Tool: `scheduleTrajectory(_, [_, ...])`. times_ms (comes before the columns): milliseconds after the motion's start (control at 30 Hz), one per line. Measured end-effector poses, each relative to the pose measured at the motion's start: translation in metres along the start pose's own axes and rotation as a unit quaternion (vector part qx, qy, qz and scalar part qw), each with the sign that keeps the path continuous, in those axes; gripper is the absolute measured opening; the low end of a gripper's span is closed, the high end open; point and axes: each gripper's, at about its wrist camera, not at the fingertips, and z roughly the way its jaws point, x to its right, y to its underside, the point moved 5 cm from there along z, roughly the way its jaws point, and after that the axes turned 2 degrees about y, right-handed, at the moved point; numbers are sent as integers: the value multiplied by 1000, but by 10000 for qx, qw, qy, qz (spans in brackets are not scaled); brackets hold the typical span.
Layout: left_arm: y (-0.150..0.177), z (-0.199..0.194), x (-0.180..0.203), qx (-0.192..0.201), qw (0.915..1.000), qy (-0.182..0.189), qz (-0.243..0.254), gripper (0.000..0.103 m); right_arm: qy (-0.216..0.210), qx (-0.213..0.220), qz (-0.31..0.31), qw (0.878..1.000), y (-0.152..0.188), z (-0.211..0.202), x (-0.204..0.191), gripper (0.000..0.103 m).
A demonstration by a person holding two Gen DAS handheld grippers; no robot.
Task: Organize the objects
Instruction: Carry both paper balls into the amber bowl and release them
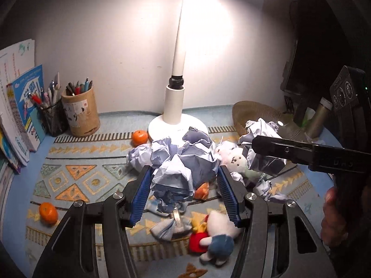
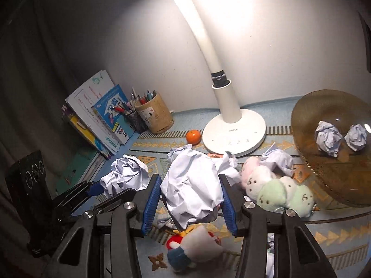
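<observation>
Two paper balls gripped | left gripper [image 1: 183, 185] | right gripper [image 2: 189, 199]

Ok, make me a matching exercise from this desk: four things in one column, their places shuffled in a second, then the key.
Things:
1. crumpled paper ball
2. two small paper balls
3. pens
4. tangerine

Places:
A. in the tan cylindrical cup
B. inside the amber basket
C. beside the lamp base
D. between the right gripper's blue pads

Pairs: 1-D, 2-B, 3-A, 4-C
</observation>
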Motion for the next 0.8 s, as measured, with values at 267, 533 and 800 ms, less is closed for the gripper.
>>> scheduleTrajectory(267, [-59,70,105,-109,9978,608,251,54,1183,762,590,9883,-40,-77,132,48])
scheduleTrajectory(533, [-53,154,177,-637,9939,841,324,54,1856,630,1247,9726,-34,-82,241,48])
scheduleTrajectory(800, [-40,184,193,-927,9925,653,464,72,2001,461,1235,9709,-27,-67,260,56])
